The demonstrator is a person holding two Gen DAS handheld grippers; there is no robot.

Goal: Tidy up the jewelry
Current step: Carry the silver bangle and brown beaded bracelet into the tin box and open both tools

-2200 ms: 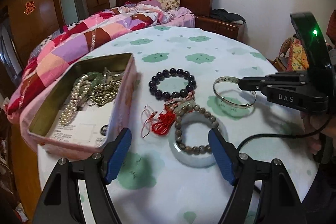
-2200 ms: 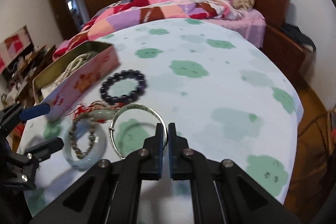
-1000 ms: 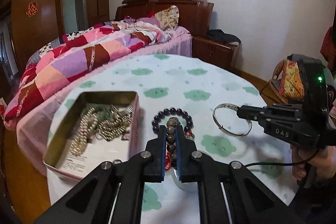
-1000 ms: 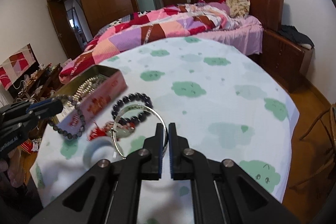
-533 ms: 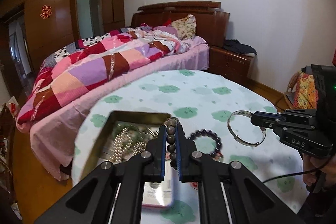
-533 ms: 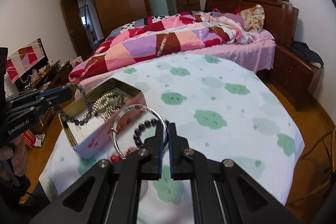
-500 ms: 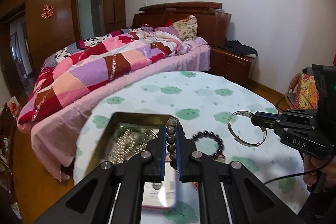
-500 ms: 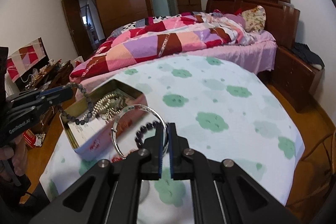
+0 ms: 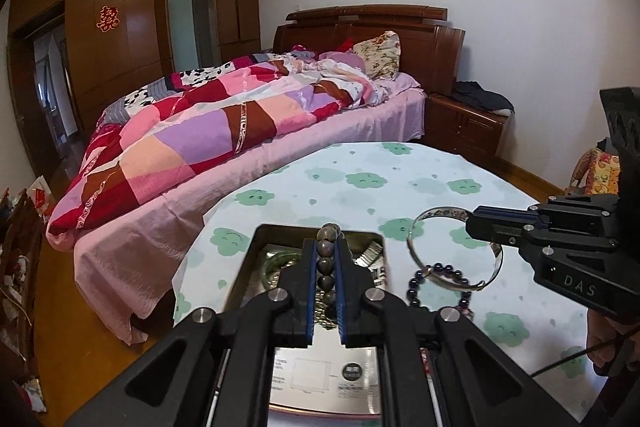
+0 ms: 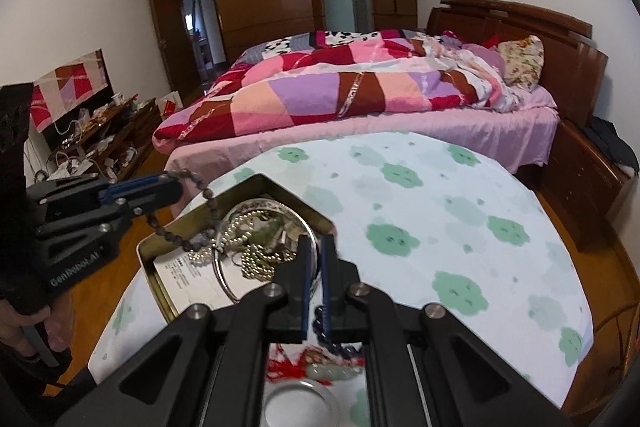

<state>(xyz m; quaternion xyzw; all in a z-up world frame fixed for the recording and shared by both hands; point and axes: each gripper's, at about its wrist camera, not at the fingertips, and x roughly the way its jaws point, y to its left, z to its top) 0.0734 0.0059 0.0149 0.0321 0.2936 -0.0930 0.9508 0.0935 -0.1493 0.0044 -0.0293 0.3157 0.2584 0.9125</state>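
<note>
The left gripper [image 9: 323, 259] pinches the brown bead bracelet [image 9: 325, 269], and the tin box [image 10: 160, 259] sits right under it. The right gripper [image 10: 313, 259] is squeezed shut on the silver bangle [image 9: 454, 249], which hangs over the box too. Go low, then let go gently so nothing bounces out

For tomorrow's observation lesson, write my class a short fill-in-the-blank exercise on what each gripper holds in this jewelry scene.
1. The left gripper is shut on a ____ bracelet.
2. The right gripper pinches a silver ____.
3. Both pieces hang above the open ____, which already holds pearl strands.
4. The dark purple bead bracelet lies on the ____.

Missing words: beaded; bangle; tin; tablecloth
</note>
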